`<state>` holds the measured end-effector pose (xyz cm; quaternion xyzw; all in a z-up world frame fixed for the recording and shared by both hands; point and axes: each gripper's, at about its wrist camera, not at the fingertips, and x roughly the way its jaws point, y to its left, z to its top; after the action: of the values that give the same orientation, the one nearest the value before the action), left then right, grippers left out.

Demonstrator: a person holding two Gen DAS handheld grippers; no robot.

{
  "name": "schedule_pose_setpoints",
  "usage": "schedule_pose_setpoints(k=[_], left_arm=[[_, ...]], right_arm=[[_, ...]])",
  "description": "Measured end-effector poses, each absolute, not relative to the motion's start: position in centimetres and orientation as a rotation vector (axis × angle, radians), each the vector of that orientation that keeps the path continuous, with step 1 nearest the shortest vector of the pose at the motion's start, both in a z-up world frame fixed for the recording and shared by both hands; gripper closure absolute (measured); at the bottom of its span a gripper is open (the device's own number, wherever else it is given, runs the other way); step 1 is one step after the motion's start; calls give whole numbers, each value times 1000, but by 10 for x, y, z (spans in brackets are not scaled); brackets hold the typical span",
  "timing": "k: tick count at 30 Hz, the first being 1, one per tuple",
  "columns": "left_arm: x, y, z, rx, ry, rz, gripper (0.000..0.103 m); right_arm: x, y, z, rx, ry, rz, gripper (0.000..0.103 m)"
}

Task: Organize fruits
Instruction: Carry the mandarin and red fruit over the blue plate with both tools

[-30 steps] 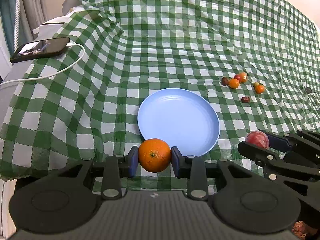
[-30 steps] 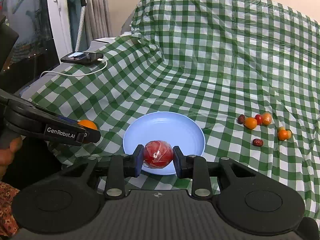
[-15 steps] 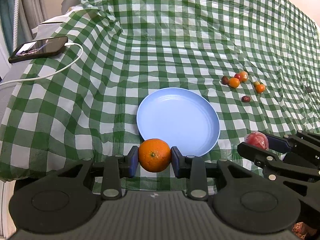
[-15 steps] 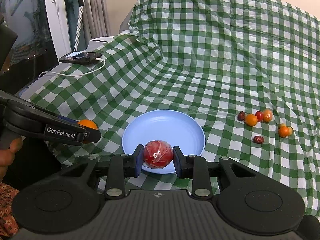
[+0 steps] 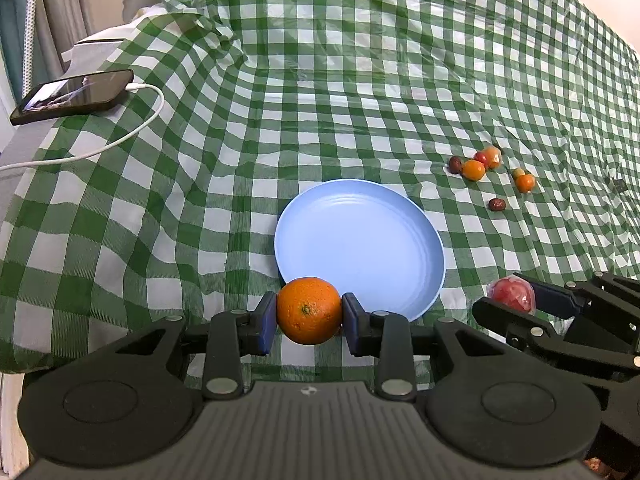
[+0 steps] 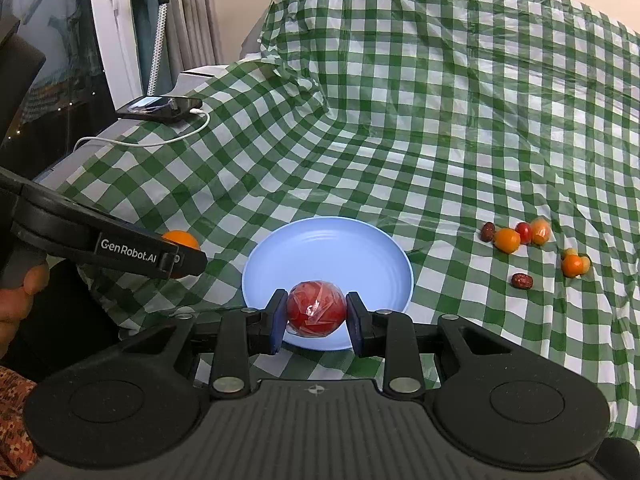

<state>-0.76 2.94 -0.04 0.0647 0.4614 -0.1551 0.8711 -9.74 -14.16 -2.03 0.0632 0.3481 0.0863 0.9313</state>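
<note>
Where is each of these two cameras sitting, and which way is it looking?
Left wrist view: sits on the left gripper, looking forward and down along its fingers at the orange they clamp, with the plate beyond; the right gripper juts in at right.
Right wrist view: sits on the right gripper, looking the same way at its wrapped red fruit; the left gripper and a hand show at left.
Both share the plate, checked cloth, small fruits and phone.

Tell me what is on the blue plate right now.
Nothing shows on the blue plate. Its near rim is covered by the orange in the left view and by the wrapped red fruit in the right view.
</note>
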Motion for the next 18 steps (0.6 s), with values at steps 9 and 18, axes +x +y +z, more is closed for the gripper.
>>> schedule_pose_setpoints(k=[9,18], left_arm=[[12,25,-6,154,982,-317,65],[42,7,-18,188,990,-327,65]], right_arm=[[-79,-144,-28,132,732,173,70],[-48,-144,-45,130,754,161,70]])
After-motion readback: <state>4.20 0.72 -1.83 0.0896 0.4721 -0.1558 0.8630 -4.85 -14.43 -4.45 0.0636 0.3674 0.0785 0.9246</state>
